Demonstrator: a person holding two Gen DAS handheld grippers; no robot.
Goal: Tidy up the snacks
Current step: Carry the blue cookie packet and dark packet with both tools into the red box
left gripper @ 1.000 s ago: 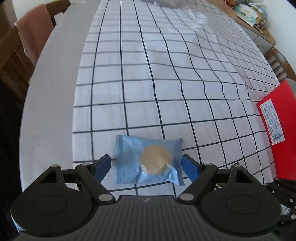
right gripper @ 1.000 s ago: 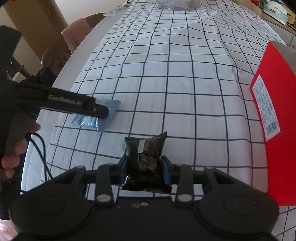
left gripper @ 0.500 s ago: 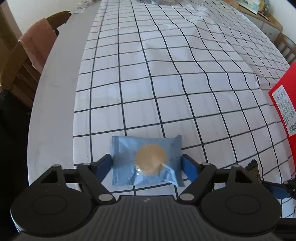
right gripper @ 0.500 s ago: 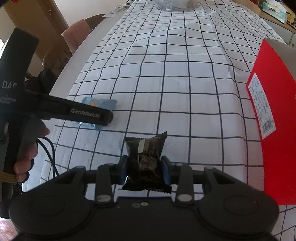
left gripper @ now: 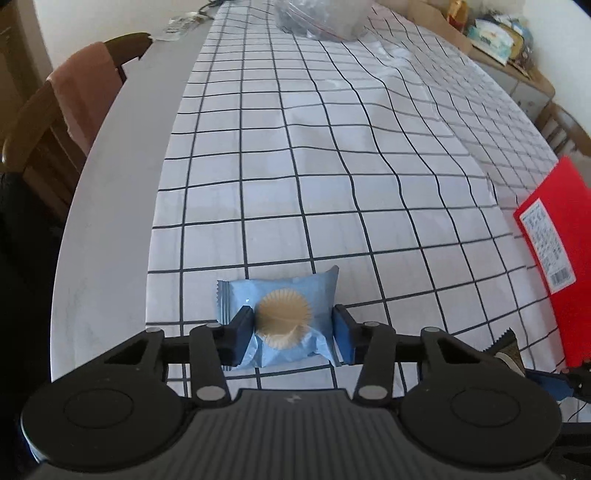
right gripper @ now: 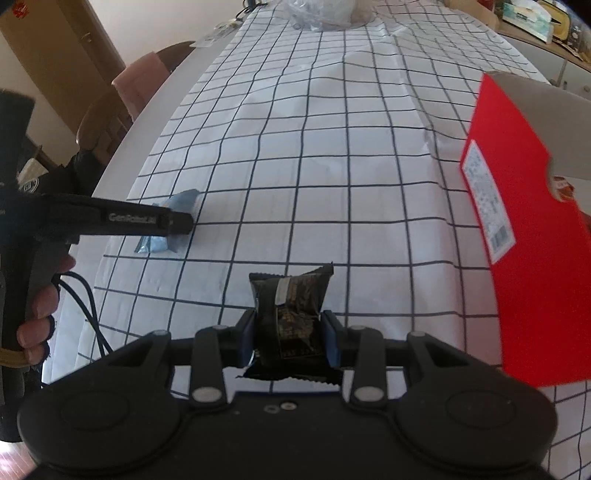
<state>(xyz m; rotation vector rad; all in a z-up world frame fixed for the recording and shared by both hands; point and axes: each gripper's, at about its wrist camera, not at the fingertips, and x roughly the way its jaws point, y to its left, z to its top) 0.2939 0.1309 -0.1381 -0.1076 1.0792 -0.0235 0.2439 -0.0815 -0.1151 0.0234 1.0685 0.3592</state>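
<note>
A light blue snack packet (left gripper: 282, 314) with a round cake printed on it lies on the checked tablecloth (left gripper: 295, 166). My left gripper (left gripper: 292, 332) has it between its jaws, which are closing; the blue pads press its sides and the wrapper is crumpled. In the right wrist view, one finger of the left gripper (right gripper: 147, 221) covers part of the same packet (right gripper: 181, 201). My right gripper (right gripper: 289, 339) is shut on a dark brown snack packet (right gripper: 290, 295), held above the cloth. A red box (right gripper: 524, 221) stands open to its right, also at the right edge (left gripper: 561, 240) of the left wrist view.
A person's hand (right gripper: 40, 314) grips the left tool's handle, with a black cable beside it. A clear plastic bag (left gripper: 325, 18) lies at the table's far end. A wooden chair with a pink cloth (left gripper: 81, 96) stands past the bare left table edge.
The left jaws have come together from wide apart onto the blue packet, bunching its wrapper. The right gripper, still holding the dark packet, has shifted slightly towards the red box.
</note>
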